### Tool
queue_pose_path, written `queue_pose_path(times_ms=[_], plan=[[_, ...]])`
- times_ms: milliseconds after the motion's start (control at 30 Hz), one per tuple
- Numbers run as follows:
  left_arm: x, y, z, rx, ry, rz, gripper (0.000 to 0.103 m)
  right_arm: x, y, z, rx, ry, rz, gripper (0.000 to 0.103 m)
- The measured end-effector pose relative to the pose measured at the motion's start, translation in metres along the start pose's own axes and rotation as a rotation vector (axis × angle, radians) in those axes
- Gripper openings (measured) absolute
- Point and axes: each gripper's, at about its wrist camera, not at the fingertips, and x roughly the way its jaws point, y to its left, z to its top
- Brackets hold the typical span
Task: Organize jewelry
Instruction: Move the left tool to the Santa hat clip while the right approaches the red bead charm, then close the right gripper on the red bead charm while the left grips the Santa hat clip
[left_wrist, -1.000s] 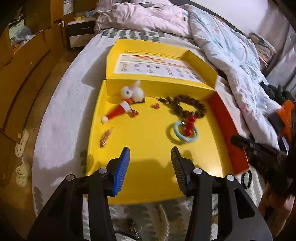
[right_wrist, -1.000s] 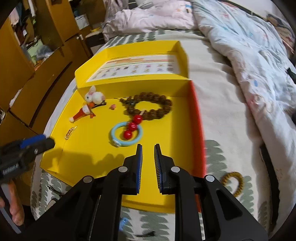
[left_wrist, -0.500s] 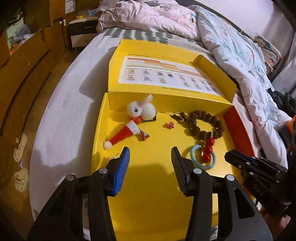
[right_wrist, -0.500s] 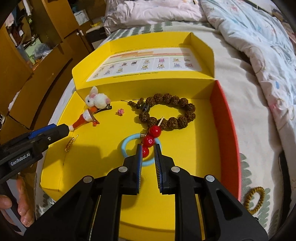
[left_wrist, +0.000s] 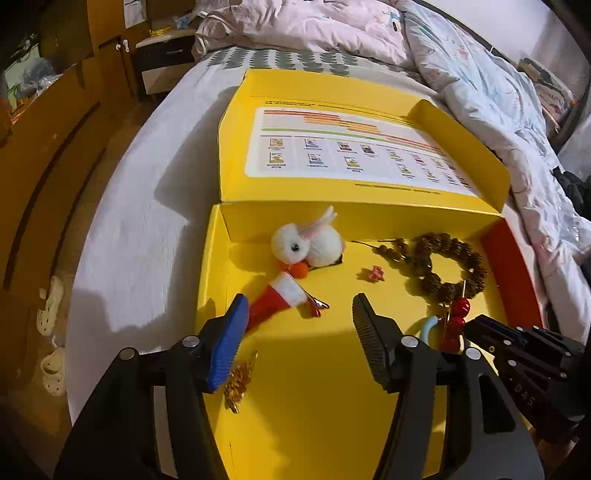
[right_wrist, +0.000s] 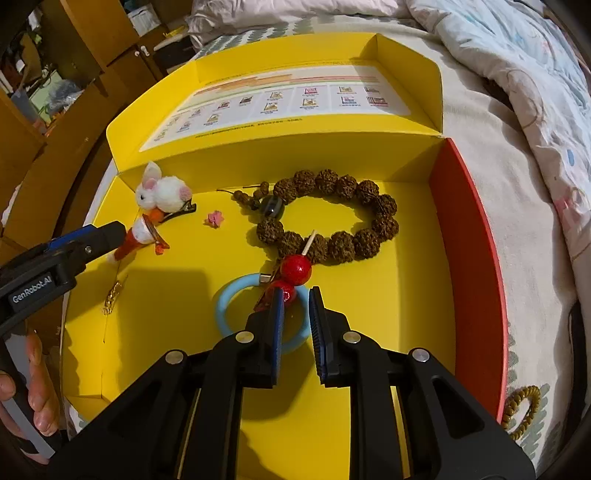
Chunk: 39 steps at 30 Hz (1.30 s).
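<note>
From the left wrist, the yellow box (left_wrist: 295, 406) sat open on the bed (left_wrist: 140, 206). The left gripper (left_wrist: 297, 339) had just been opening its jaws, with nothing pinched between them. Its blue pad (left_wrist: 227, 347) was just beside the red Santa-hat clip (left_wrist: 277, 299). The white bunny clip (left_wrist: 306, 242) lay near the box's back wall.

From the right wrist, the right gripper (right_wrist: 295, 317) had a thin gap between its jaws and held nothing. It hung over the blue ring (right_wrist: 229, 306) in the middle of the box. The red beads (right_wrist: 295, 271) were just past its tips. The brown bead bracelet (right_wrist: 332, 218) lay behind them.
</note>
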Motion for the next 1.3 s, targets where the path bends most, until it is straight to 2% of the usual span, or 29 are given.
queue_pose_path(times_ms=[67,133,233,600,700,867,1033,1200,1267,1300], plan=[[0.003,0.0,0.0,0.003,0.004,0.006,0.062,0.001,0.0,0.001,0.003,0.002,0.0,0.025],[0.006,0.001,0.001,0.0,0.009,0.003,0.065,0.001,0.0,0.002,0.005,-0.005,0.0,0.041],[0.007,0.001,0.001,-0.001,0.012,0.002,0.065,-0.003,0.002,0.003,0.013,-0.032,0.006,0.052],[0.019,0.002,0.002,-0.005,0.045,0.018,0.067,0.007,0.01,0.009,0.005,-0.024,0.01,0.052],[0.022,0.004,0.003,-0.011,0.053,0.015,0.067,0.011,0.014,0.01,-0.006,-0.028,-0.012,0.052],[0.025,0.005,0.002,-0.003,0.056,0.01,0.068,0.017,0.017,0.011,-0.012,-0.02,-0.009,0.049],[0.03,0.002,0.001,0.007,0.066,0.009,0.068,0.019,0.017,0.012,-0.02,-0.013,-0.017,0.028],[0.033,0.0,-0.001,0.011,0.077,-0.004,0.068,0.017,0.017,0.011,-0.024,-0.02,-0.016,0.024],[0.032,0.0,-0.002,0.01,0.08,-0.008,0.062,0.016,0.017,0.011,-0.02,-0.028,-0.019,0.02],[0.033,0.0,-0.003,0.01,0.089,-0.015,0.054,0.015,0.017,0.011,-0.023,-0.027,-0.021,0.02]])
